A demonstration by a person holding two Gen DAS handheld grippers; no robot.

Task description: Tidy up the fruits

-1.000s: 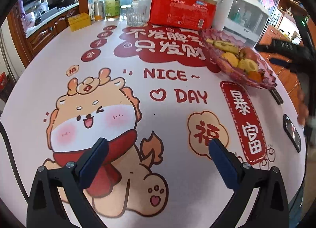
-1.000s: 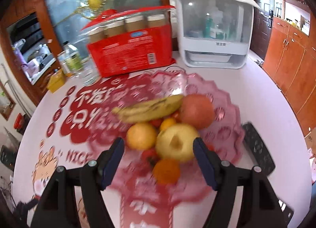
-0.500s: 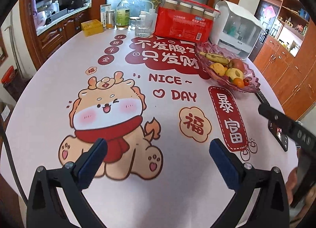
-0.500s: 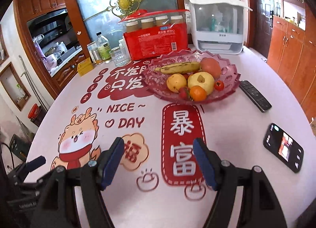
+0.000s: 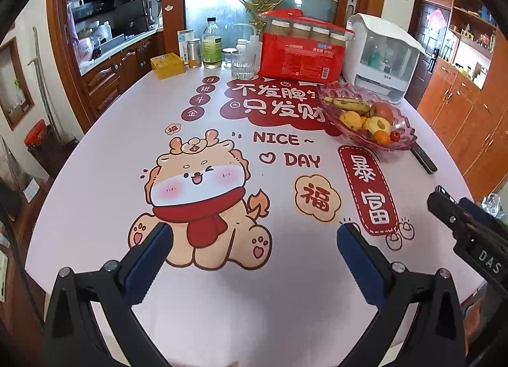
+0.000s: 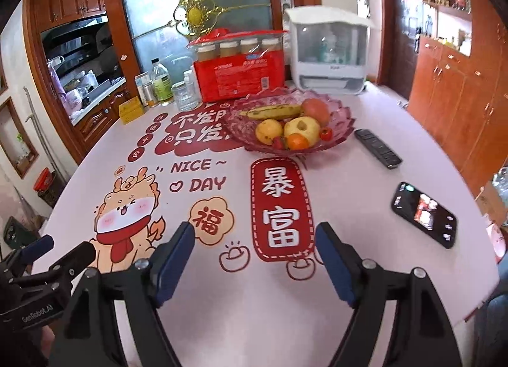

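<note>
A pink glass fruit bowl point(image 6: 344, 119) stands at the far right of the table, also in the left wrist view point(image 5: 404, 127). It holds a banana point(image 6: 273, 111), a red apple point(image 6: 316, 109), a yellow apple point(image 6: 301, 128), a yellow fruit point(image 6: 268, 131), an orange point(image 6: 297, 141), a small tomato point(image 6: 325, 133) and a strawberry point(image 6: 278, 143). My left gripper point(image 5: 254, 240) is open and empty over the near table edge. My right gripper point(image 6: 254, 236) is open and empty, well short of the bowl.
A remote point(image 6: 377, 148) and a phone point(image 6: 424, 214) lie right of the bowl. A red drink pack point(image 6: 239, 78), a white appliance point(image 6: 328, 55), a glass point(image 6: 182, 97), bottles point(image 5: 212, 44) and a yellow box point(image 5: 167, 65) line the far edge.
Both grippers have pulled back from the bowl toward the near table edge; the right one was just over the fruit a second ago. Both stay open and empty.
</note>
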